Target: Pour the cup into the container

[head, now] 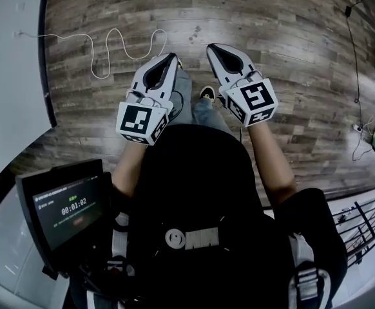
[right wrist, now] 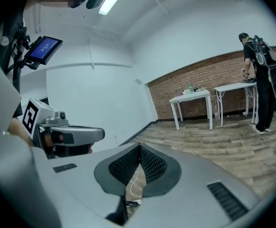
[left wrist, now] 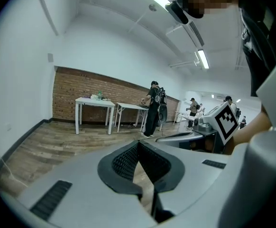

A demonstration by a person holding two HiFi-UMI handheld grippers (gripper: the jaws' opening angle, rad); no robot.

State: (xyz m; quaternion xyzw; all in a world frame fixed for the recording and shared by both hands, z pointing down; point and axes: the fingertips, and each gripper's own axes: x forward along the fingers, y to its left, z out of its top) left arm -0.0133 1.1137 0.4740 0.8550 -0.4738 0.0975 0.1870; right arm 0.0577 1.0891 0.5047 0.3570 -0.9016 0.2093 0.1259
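**A:** How do the tongs stand?

**B:** The left tongs (head: 172, 57) are pressed together at the tips, with nothing between them. The right tongs (head: 211, 47) are the same, closed and empty. They hang side by side over the wooden floor (head: 284, 24), tips pointing the same way.

**A:** And the cup and the container?

**B:** I can't make out either in any view. Far ahead of the left tongs, a white tabletop (left wrist: 94, 101) by a brick wall (left wrist: 76, 87) carries a few things too small to tell.

**A:** Anything nearer?

**B:** A white cable (head: 113, 44) loops on the floor just left of the left tongs. Far ahead, a person in black (left wrist: 153, 109) stands at a second tabletop (left wrist: 131, 107).
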